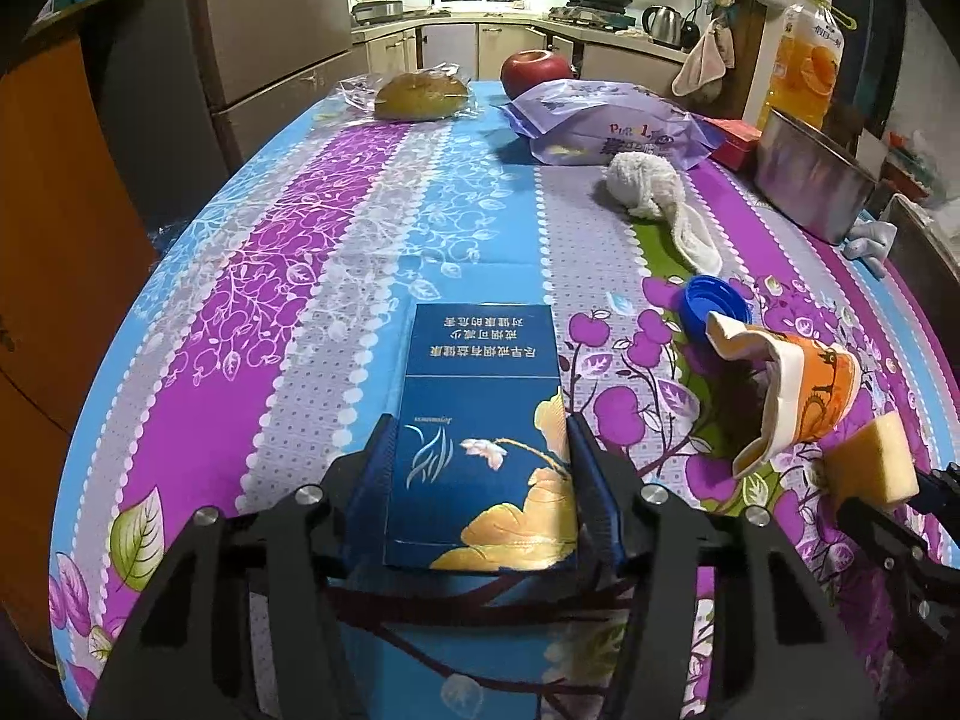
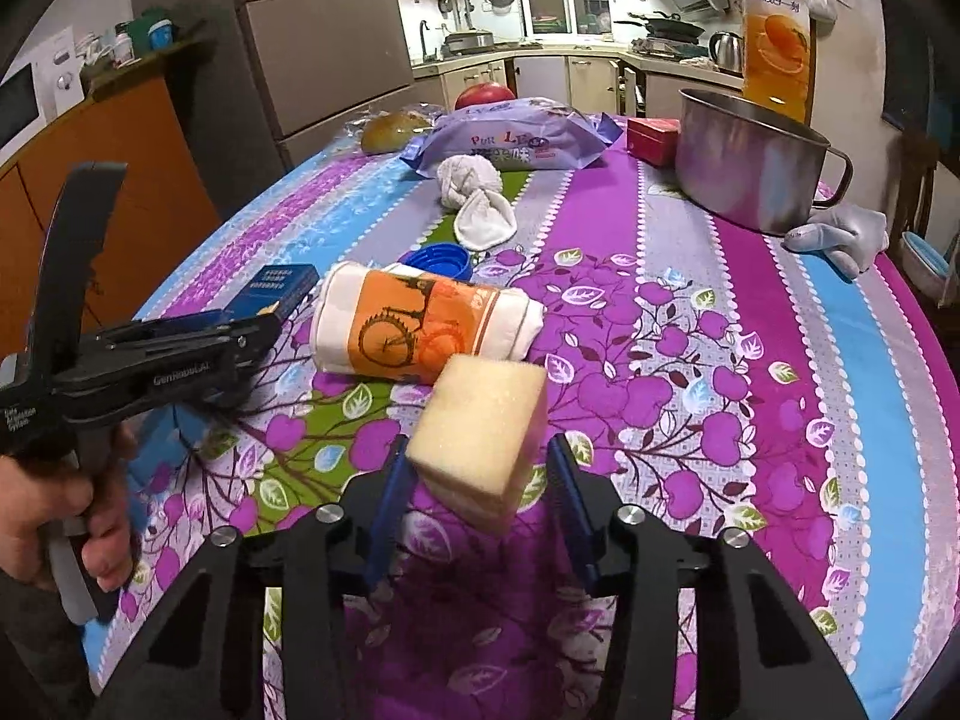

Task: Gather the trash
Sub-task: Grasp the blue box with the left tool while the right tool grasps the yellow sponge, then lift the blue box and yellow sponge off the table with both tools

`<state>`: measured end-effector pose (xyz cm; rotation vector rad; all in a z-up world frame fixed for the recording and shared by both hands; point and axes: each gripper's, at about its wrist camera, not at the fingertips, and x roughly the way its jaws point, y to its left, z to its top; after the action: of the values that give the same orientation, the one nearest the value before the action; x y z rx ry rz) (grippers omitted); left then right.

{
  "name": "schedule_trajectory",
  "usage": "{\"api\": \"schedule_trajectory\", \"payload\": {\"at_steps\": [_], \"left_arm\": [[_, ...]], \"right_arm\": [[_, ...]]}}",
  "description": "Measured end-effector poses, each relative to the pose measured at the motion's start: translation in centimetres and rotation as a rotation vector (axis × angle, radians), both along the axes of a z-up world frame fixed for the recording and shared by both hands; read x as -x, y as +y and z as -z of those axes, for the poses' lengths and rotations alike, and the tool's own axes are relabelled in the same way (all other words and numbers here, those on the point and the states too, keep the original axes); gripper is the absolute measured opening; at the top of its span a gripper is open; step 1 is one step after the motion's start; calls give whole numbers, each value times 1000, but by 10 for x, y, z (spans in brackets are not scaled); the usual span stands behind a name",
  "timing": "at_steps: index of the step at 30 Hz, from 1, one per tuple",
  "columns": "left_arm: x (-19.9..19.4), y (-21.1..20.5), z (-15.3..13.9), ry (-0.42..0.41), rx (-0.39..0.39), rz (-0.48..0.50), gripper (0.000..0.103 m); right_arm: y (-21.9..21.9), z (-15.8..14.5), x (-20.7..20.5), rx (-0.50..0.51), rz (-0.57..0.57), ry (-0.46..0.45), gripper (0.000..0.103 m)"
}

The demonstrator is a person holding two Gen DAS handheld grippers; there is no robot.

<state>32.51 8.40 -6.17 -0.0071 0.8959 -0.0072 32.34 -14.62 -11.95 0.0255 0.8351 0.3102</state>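
Observation:
A blue cigarette box [image 1: 480,444] lies on the flowered tablecloth between the jaws of my left gripper [image 1: 477,462], whose pads touch its sides. The box also shows in the right wrist view [image 2: 279,288]. A yellow sponge block [image 2: 480,438] sits between the jaws of my right gripper [image 2: 477,480], with gaps on both sides. The sponge also shows in the left wrist view [image 1: 870,468]. A crushed orange paper cup [image 2: 420,324] lies on its side just beyond the sponge. A blue bottle cap [image 2: 441,261] and a crumpled white tissue [image 2: 474,192] lie farther back.
A steel pot [image 2: 750,162] stands at the right with an orange juice bottle [image 2: 777,30] behind it. A purple wipes pack [image 2: 510,141], red apple [image 1: 534,69], bagged bread [image 1: 420,96], red box [image 2: 654,138] and a grey glove [image 2: 840,237] lie around the far table.

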Motion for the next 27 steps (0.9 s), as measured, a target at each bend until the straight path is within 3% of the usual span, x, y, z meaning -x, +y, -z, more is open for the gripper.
{"api": "schedule_trajectory", "payload": {"at_steps": [6,16,27], "left_arm": [[1,0,0,-3,4,5,53],[9,0,-4,-29,36,5,53],[28,-11,-13,-94,8,3,53]], "right_arm": [[-1,-2,-1,1,18,-12,39],[-8,-7,8,5,33,-49,36],[-21,-13,26,-6,33,-83,36]]}}
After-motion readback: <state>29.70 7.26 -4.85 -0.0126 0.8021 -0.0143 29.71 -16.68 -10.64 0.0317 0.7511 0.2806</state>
